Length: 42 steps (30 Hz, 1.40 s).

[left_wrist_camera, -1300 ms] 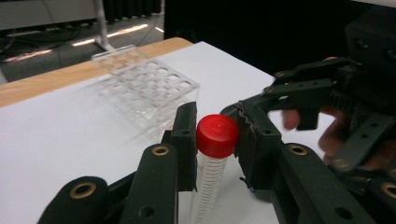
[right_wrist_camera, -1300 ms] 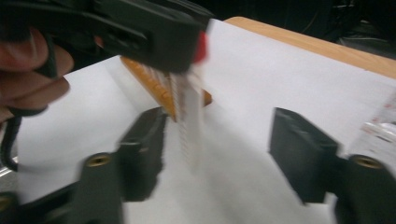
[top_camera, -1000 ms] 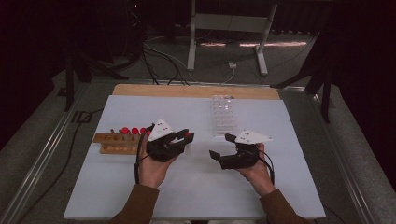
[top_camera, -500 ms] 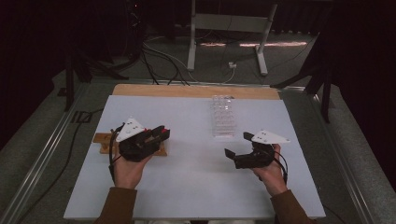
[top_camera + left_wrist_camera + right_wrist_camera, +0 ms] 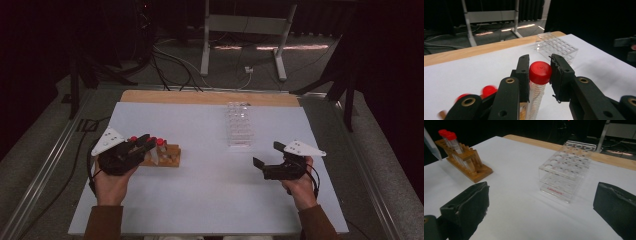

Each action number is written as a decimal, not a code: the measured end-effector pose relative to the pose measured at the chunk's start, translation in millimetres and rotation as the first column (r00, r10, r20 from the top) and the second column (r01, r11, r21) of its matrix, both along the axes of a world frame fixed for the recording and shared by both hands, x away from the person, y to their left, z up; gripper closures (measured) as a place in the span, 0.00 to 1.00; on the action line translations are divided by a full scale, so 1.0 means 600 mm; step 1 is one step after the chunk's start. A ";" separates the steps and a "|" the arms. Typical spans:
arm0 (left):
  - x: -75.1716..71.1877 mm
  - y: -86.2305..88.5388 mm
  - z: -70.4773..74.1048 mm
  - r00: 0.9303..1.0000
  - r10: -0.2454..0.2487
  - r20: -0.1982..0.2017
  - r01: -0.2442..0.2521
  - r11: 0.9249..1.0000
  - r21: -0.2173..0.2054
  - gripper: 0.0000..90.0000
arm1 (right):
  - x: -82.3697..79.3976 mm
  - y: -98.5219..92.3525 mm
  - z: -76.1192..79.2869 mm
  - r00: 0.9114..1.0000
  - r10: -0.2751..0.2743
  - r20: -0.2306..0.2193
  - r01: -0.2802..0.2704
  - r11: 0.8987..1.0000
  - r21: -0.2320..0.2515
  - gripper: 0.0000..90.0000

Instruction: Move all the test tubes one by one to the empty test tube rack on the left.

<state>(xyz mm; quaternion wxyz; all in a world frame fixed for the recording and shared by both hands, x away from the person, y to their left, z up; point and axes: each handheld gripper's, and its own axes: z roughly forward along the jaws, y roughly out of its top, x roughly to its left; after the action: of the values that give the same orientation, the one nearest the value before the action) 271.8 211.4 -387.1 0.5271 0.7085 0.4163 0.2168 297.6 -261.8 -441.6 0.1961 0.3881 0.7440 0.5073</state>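
Observation:
My left gripper (image 5: 146,143) hangs over the left part of a wooden tube rack (image 5: 169,156), which my hand partly hides. It is shut on the red cap of a clear tube (image 5: 540,73), with a pad on each side of the cap. The tube's lower end runs out of sight by the rack. More red-capped tubes (image 5: 450,138) stand in that rack. My right gripper (image 5: 268,155) is at the right of the table, its jaws just opened wider with nothing between them. It faces a clear plastic rack (image 5: 566,170).
The clear plastic rack (image 5: 239,125) stands at the back middle of the white table top (image 5: 210,200). A wooden strip (image 5: 210,97) runs along the far edge. Beyond it are a metal stand (image 5: 207,40) and cables on the floor.
My left hand has moved left along the wooden rack, from its right end to its left part. My right hand has moved right, with its jaws wider apart.

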 end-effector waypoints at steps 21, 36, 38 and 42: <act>-0.014 0.096 0.014 0.974 0.212 0.080 -0.214 0.977 0.021 0.79 | -0.008 -0.030 -0.001 0.999 -0.044 0.011 0.044 0.999 0.008 0.01; 0.044 0.096 -0.034 0.950 0.306 0.053 -0.309 0.950 0.052 0.79 | -0.010 -0.034 -0.002 0.999 -0.044 0.011 0.044 0.999 0.018 0.01; 0.047 0.097 -0.049 0.950 0.311 0.030 -0.312 0.948 0.055 0.79 | -0.010 -0.034 -0.002 0.999 -0.043 0.010 0.043 0.999 0.018 0.01; 0.050 0.101 -0.078 0.947 0.322 -0.012 -0.320 0.945 0.066 0.79 | -0.011 -0.033 -0.002 0.999 -0.040 0.013 0.040 0.999 0.018 0.01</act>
<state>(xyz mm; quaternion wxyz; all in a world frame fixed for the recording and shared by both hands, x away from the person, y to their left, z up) 301.5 271.7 -433.9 0.4573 0.6500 0.5248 0.3049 291.0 -281.7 -442.9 0.2077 0.4011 0.7302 0.5126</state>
